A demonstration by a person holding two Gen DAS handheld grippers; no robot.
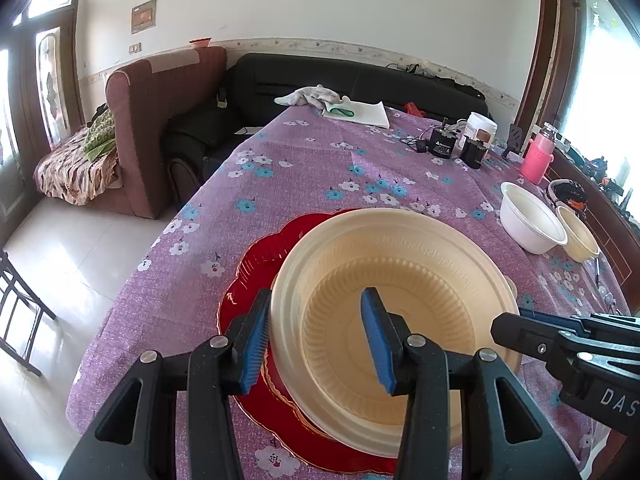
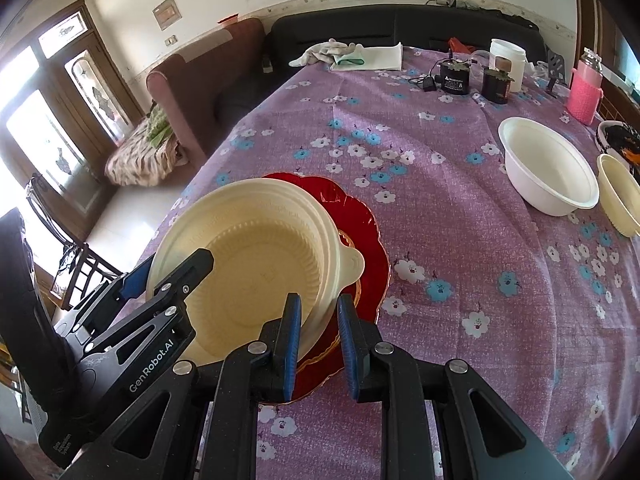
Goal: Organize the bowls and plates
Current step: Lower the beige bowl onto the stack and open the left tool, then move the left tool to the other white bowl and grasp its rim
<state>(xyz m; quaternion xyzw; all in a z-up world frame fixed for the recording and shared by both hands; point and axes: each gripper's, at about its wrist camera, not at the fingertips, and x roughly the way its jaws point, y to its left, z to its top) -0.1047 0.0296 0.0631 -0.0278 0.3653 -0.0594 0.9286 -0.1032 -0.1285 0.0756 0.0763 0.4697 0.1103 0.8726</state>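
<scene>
A purple flowered tablecloth (image 1: 304,176) is covering the table, with a dark sofa (image 1: 352,80) and a brown armchair (image 1: 160,120) sitting behind it. Much of the red plate (image 1: 256,264) is lying hidden under the cream bowl (image 1: 384,312) resting on it, and an amber rim is peeking out between them, too little to name. At the far right a black dish (image 2: 618,136) is getting cut off by the edge; its dark contents are hard to make out. Beside it a white bowl (image 2: 548,168) and a small cream bowl (image 2: 620,196) are sitting empty, touching. The left gripper (image 1: 316,340) is standing open astride the big bowl's rim, one pad outside, one inside. The right gripper (image 2: 318,344) is also straddling the rim, its pads narrowly apart; whether they are pinching it I cannot tell.
</scene>
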